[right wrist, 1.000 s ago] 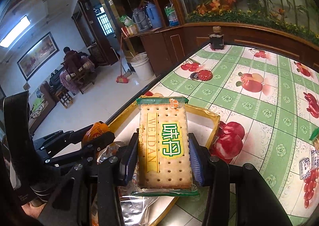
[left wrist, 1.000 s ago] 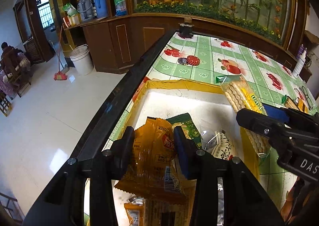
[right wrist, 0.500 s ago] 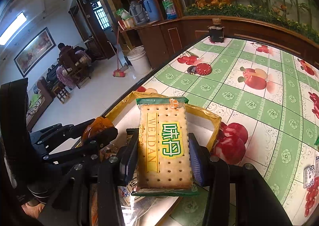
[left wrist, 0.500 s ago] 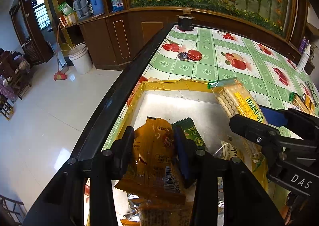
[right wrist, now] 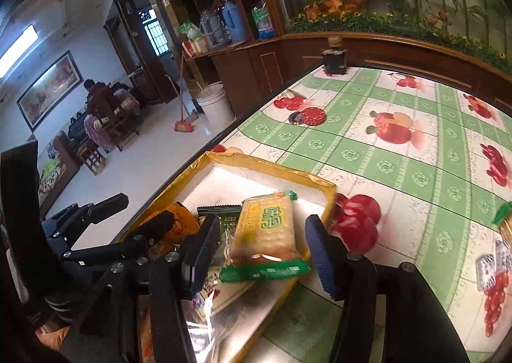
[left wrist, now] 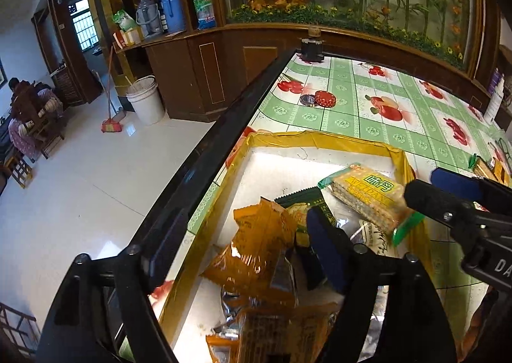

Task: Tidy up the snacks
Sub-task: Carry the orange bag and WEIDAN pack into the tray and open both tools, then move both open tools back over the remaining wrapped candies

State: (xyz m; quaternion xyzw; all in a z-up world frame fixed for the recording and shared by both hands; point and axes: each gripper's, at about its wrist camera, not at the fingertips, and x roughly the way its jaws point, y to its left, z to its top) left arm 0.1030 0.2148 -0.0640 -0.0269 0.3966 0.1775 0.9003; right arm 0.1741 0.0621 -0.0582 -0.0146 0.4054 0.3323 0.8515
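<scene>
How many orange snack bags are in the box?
2 that I can see. One orange snack bag lies crumpled between the left claw's opening fingers, no longer pinched. A second orange bag sits nearer the camera, under it. More may hide beneath the pile.

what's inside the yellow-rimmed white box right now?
In the yellow-rimmed white box: an orange foil snack packet, a dark green packet, a clear-wrapped cracker pack with a green label, and silvery wrappers. Bare white floor at the far end; whatever is under the pile is covered.
</scene>
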